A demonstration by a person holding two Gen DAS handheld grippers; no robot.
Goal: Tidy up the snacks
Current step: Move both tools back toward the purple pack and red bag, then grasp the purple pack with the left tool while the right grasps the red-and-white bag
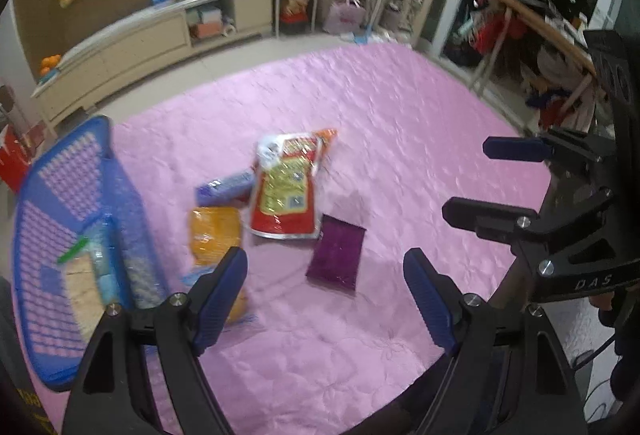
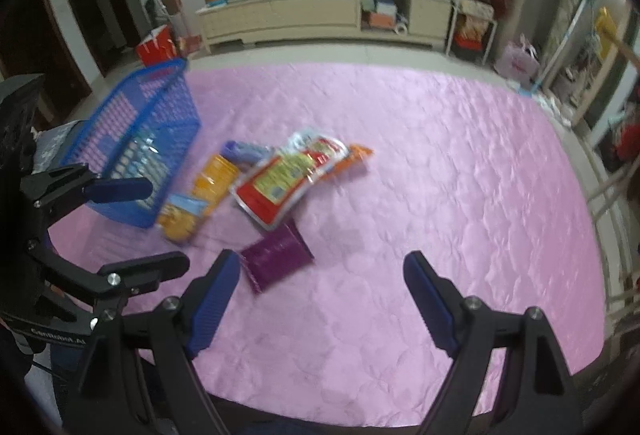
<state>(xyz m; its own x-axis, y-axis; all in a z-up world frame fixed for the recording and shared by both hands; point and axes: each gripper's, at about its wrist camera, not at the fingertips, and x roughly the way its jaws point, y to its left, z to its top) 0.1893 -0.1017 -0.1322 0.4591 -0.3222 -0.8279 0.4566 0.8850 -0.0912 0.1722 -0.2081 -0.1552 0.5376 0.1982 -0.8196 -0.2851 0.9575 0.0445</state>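
Left wrist view: both hand-held grippers, left (image 1: 324,299) and right (image 2: 322,299), gape empty above the snack packets heaped on the pink quilt (image 1: 400,123) beside the blue basket (image 1: 60,195); overlapping slick packets risk a two-packet pinch or slip.

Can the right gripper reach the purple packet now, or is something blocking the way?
Probably yes. The right gripper is open and empty, and the purple packet lies flat on the pink cover, just ahead of its left finger, with nothing lying on it.
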